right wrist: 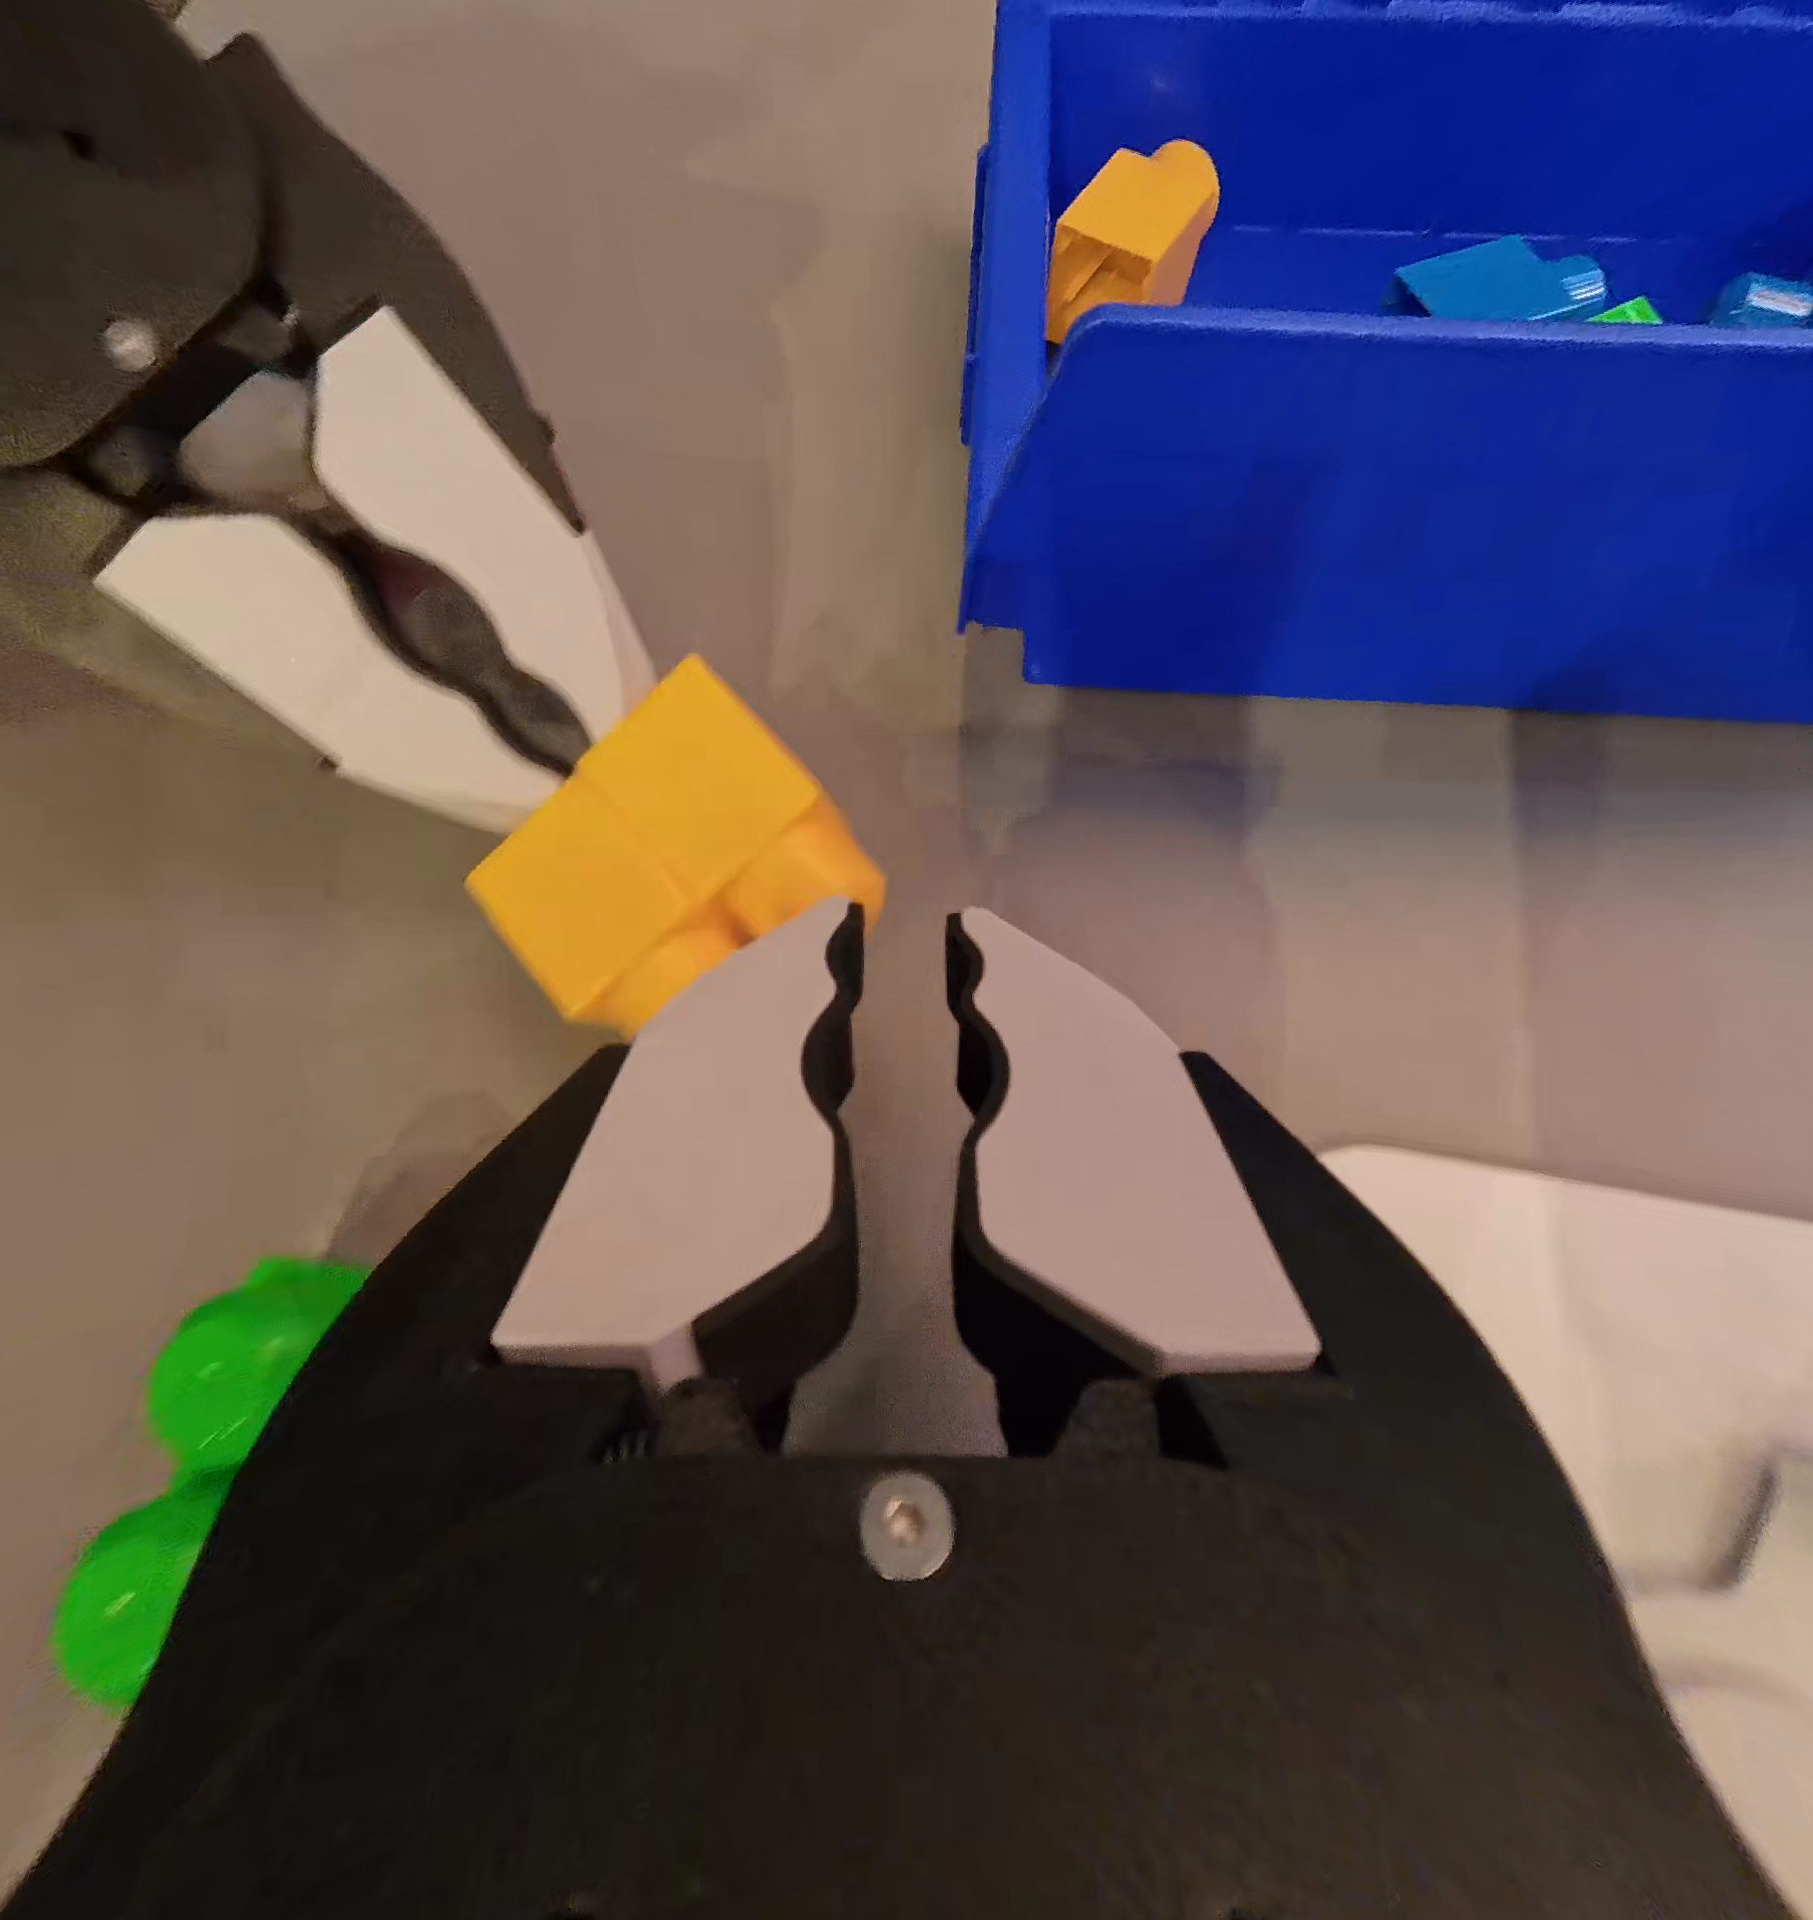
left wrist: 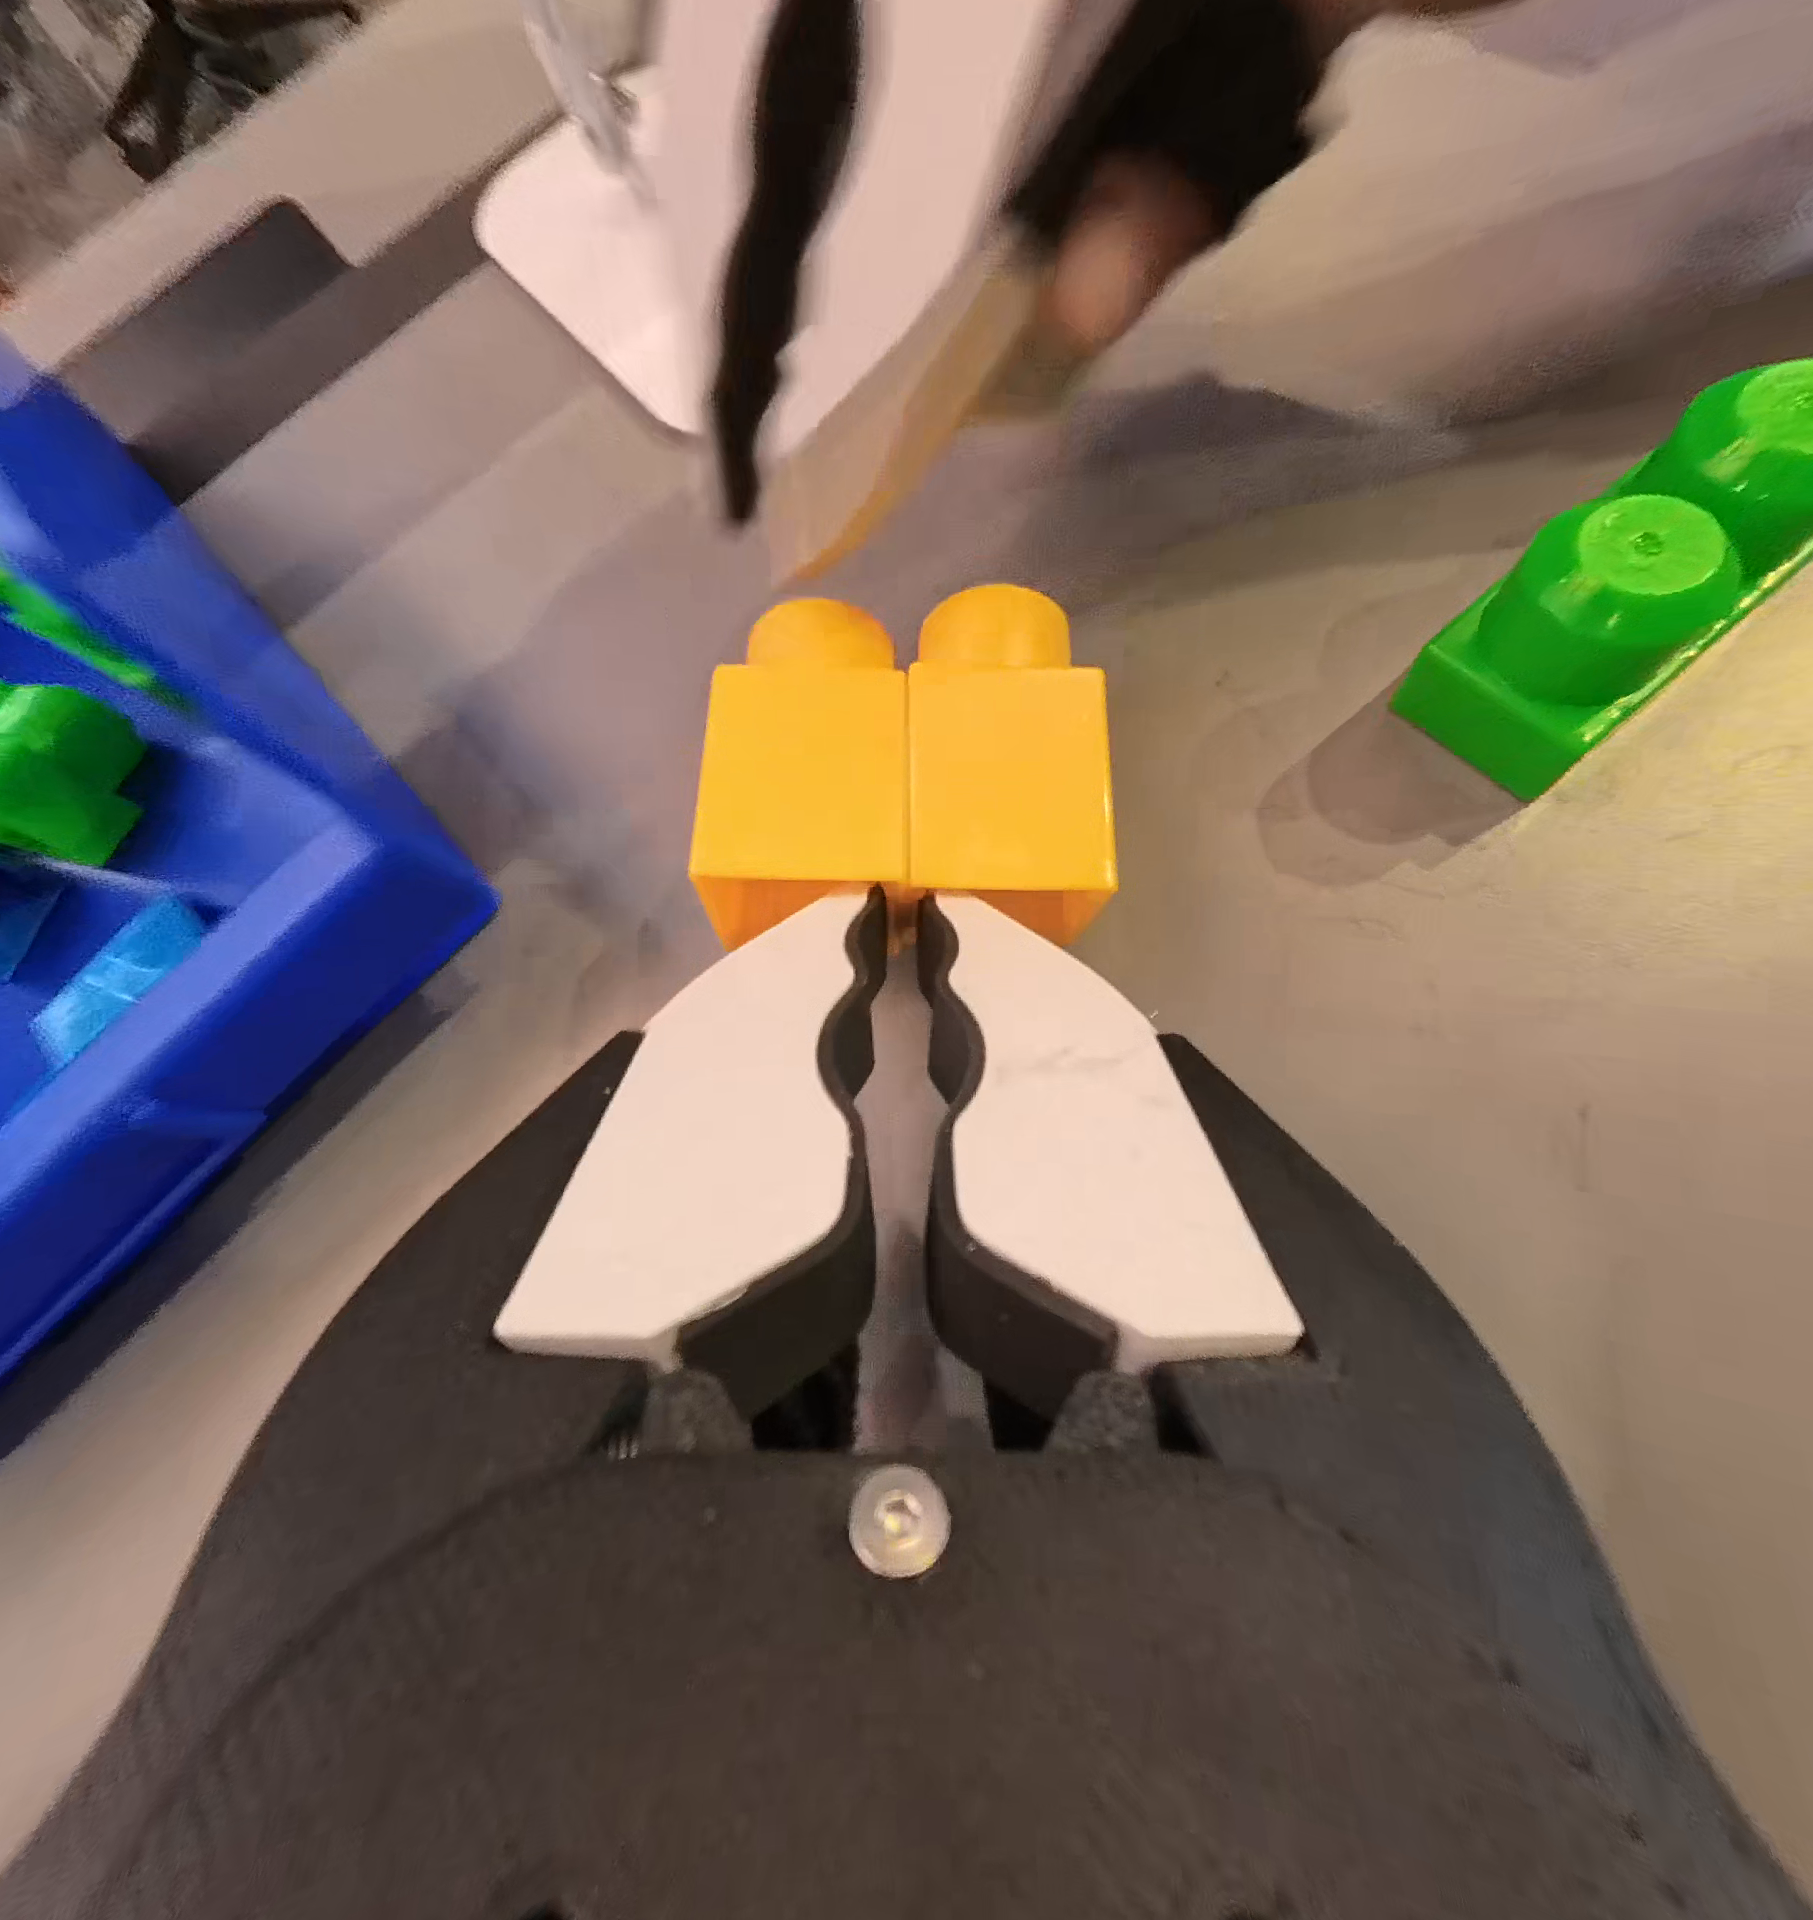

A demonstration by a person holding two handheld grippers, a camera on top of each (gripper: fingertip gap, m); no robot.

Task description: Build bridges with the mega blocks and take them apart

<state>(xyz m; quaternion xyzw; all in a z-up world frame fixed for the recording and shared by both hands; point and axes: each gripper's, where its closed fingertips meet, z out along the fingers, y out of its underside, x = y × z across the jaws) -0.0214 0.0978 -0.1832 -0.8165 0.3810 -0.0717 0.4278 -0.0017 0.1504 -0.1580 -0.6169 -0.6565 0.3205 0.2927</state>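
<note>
My left gripper point(left wrist: 902, 914) is shut on a yellow two-stud block point(left wrist: 902, 779). Its tips pinch a wall at the block's open underside, and the studs point away from me. In the right wrist view the same block point(right wrist: 653, 831) hangs above the table at the tips of the left gripper point(right wrist: 569, 748). My right gripper point(right wrist: 902, 925) is open with a narrow gap and nothing between its pads. Its left fingertip point(right wrist: 829, 935) is right by the block's studs. In the left wrist view the right gripper point(left wrist: 767, 312) is a blur beyond the block.
A green two-stud flat block point(left wrist: 1629, 592) lies on the table to the right; it also shows in the right wrist view point(right wrist: 206, 1455). A blue bin point(right wrist: 1401, 499) holds a yellow block point(right wrist: 1130, 229) and blue blocks point(right wrist: 1494, 281). A white base point(left wrist: 590, 270) stands behind. Left tips to right tips: about 7 cm. To reach the white base point(left wrist: 590, 270) in a straight line is about 20 cm for my right fingers, about 25 cm for my left.
</note>
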